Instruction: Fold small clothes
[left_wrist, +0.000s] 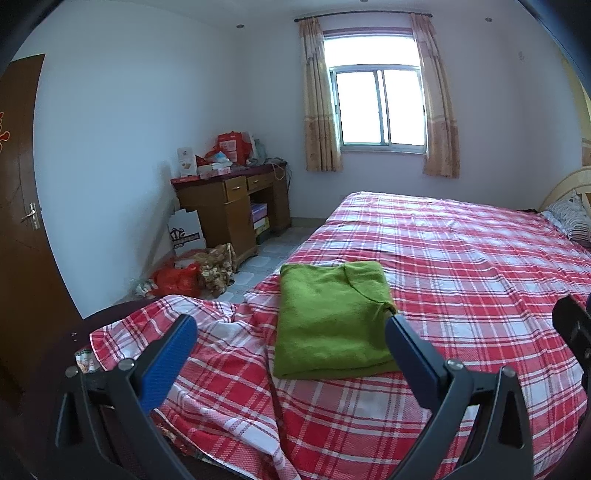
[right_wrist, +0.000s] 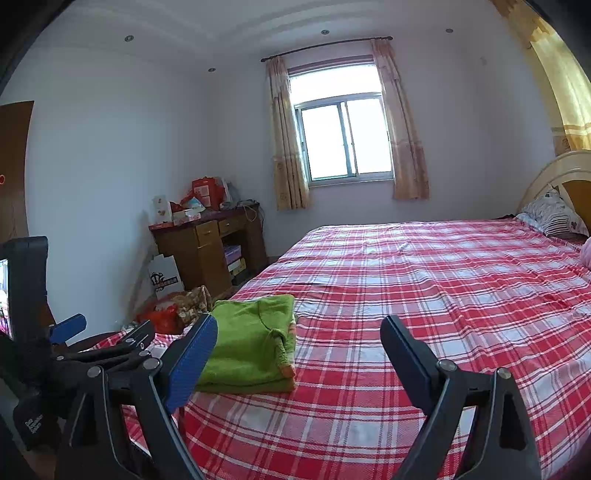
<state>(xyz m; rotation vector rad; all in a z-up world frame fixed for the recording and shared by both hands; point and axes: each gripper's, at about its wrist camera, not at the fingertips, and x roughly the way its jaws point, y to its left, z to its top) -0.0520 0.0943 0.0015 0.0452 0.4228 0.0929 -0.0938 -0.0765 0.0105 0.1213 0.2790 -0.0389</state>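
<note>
One green garment (left_wrist: 332, 317) lies folded into a neat rectangle near the bed's (left_wrist: 461, 258) foot corner, on the red plaid sheet. The folding looks finished; I see no second garment waiting. Both grippers hang above the sheet, apart from the cloth: left gripper (left_wrist: 291, 332) with jaws spread and empty, right gripper (right_wrist: 299, 332) likewise spread, holding nothing.

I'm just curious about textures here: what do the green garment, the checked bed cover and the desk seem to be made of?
Green garment: likely fleece or a soft knit, matte and fuzzy, with thick rounded folded edges. Checked bed cover: probably thin woven cotton, matte, its red and white plaid creasing and rumpling at the near corner. Desk: wood or wood veneer, brown with a slight sheen and visible drawer fronts.
</note>
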